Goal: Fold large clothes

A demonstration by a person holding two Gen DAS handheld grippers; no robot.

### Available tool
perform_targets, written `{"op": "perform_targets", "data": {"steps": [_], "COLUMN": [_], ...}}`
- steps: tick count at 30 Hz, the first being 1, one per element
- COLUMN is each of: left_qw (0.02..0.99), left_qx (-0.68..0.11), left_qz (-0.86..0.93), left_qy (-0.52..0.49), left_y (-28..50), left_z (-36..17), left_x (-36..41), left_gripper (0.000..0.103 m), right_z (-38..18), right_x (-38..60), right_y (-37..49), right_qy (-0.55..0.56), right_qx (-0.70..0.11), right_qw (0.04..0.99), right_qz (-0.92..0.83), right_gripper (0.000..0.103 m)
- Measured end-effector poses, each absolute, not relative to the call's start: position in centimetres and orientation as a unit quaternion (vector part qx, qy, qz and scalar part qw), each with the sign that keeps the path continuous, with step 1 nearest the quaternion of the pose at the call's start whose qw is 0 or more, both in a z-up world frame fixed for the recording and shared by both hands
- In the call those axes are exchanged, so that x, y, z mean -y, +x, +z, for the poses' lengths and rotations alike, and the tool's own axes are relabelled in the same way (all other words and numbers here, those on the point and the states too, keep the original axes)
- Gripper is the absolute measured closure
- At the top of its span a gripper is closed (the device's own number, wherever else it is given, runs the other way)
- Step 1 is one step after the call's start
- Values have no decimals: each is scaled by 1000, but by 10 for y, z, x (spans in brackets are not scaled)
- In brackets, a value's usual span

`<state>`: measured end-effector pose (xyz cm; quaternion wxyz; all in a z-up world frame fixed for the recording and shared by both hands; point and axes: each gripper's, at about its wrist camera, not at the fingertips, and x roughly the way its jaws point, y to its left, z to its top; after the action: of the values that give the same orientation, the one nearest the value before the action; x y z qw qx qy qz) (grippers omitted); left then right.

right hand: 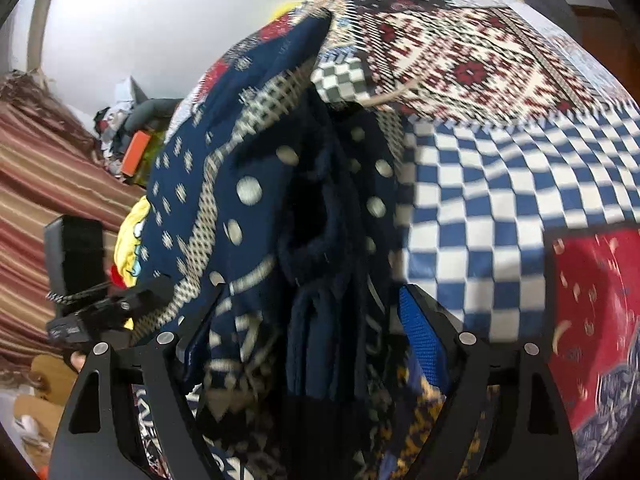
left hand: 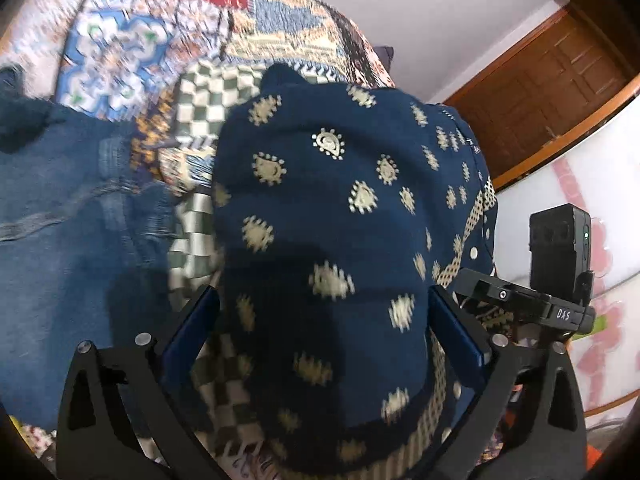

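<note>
The navy patterned garment (left hand: 332, 216) lies on the patchwork bedspread (right hand: 500, 184), directly ahead of both grippers, its bunched length running away from them, and passes between the spread jaws of the left gripper (left hand: 324, 328) and the right gripper (right hand: 316, 328), neither clamping it.

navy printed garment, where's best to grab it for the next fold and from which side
Probably the bunched, doubled-over edge of the navy printed garment that lies between the open right gripper. It stands up off the patchwork bedspread, so come from above, angled down. The open left gripper could take the flat spread part near its near hem.
</note>
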<state>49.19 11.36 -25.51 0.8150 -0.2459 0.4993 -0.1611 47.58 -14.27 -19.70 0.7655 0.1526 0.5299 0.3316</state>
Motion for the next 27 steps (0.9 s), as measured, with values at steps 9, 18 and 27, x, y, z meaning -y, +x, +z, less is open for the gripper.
{"op": "perform_targets", "data": {"steps": [9,18,27], "left_qw": [800,840,882], "left_qx": [-493,-448,-381], "left_qz": [-189,-195,-169], "left_qy": [-284,-238,-221], "left_y": [500,448,397], "left_z": [-258,-190,-110], "left_x": [-115,-117,-177], "left_gripper": [17,41,41], "right_z": [-188,-146,-78], "right_x": [127,105,42], "right_y": [469,444,419], "right_qy": [155,130,103], "right_qx": [-522,-494,-435], "right_qw": [768,782,800], "right_qz": [338,357,400], "right_gripper": [43,71,72]}}
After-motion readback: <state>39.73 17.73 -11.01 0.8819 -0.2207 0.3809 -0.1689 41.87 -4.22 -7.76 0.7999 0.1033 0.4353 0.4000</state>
